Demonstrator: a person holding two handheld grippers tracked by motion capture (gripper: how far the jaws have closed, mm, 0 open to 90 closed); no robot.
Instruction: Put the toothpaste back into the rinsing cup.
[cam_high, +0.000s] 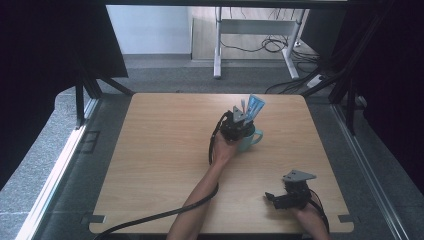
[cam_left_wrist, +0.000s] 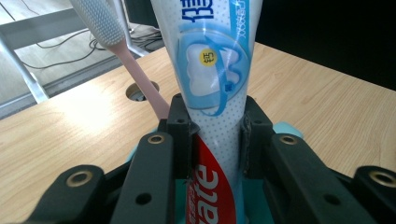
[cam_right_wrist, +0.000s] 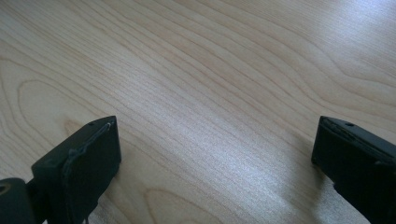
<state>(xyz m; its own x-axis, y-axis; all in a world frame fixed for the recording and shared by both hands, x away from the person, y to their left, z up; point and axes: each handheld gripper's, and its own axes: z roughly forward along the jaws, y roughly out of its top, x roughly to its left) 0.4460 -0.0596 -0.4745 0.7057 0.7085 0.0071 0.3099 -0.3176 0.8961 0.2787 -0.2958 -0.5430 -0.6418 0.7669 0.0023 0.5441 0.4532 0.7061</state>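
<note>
High view: a light wooden table (cam_high: 165, 165) stands on grey carpet, dark curtains to both sides, and a white desk frame (cam_high: 255, 30) with loose cables beyond the far edge. Right of the table's middle stands a teal mug (cam_high: 251, 139), handle toward the right. The left gripper (cam_high: 243, 116) sits directly above the mug, the hand (cam_high: 223, 148) behind it, a black cable trailing off the near edge. A blue-and-white toothpaste tube (cam_high: 256, 106) sticks up out of the mug past the gripper, tilted to the right; a pale stick beside it is too small here to identify. The right gripper (cam_high: 272, 197) lies low near the front right corner, well apart from the mug, its grey three-cornered plate on top.

Left gripper view: the two black jaws are clenched on the toothpaste tube (cam_left_wrist: 215, 93), one on each side of it, just above its red band with white lettering. Left of the tube leans a pink toothbrush (cam_left_wrist: 122, 51) with grey bristles. The mug's teal rim (cam_left_wrist: 288, 128) peeks out behind the jaws. A round cable hole (cam_left_wrist: 140, 91) shows in the tabletop behind.

Right gripper view: the jaws are spread wide, holding nothing, with bare wood grain (cam_right_wrist: 210, 93) between them.
</note>
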